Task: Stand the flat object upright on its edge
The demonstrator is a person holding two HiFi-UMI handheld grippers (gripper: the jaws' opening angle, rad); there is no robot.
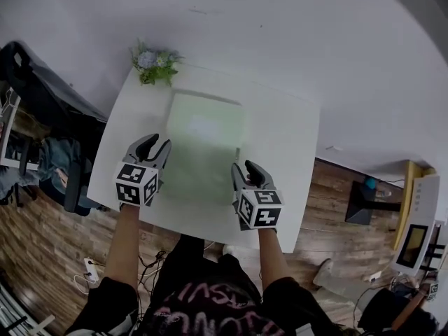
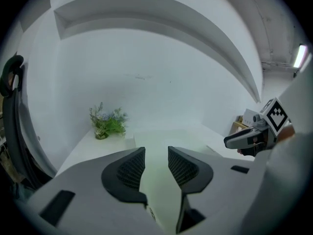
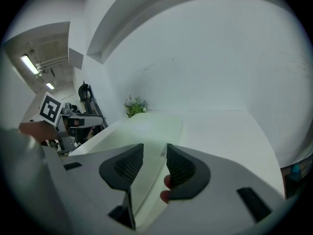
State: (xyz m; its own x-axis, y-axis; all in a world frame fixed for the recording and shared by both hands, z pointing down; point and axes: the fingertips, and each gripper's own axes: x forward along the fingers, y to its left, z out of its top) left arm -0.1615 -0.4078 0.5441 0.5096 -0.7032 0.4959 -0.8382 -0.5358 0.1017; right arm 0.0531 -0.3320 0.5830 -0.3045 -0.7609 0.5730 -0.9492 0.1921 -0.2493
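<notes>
A pale green flat board [image 1: 206,145] lies flat on the white table [image 1: 294,138]. My left gripper [image 1: 155,144] hovers at the board's left edge with its jaws apart; the left gripper view shows the board [image 2: 161,141] through the gap of that gripper [image 2: 156,153], with nothing pressed. My right gripper [image 1: 245,168] is at the board's right edge. In the right gripper view the jaws of that gripper [image 3: 155,151] stand apart over the board's edge [image 3: 146,131], and the pads do not touch it.
A small potted plant [image 1: 155,65] stands at the table's far left corner, close to the white wall. A dark chair [image 1: 42,96] is left of the table. A cabinet with a screen [image 1: 420,222] stands on the wooden floor at right.
</notes>
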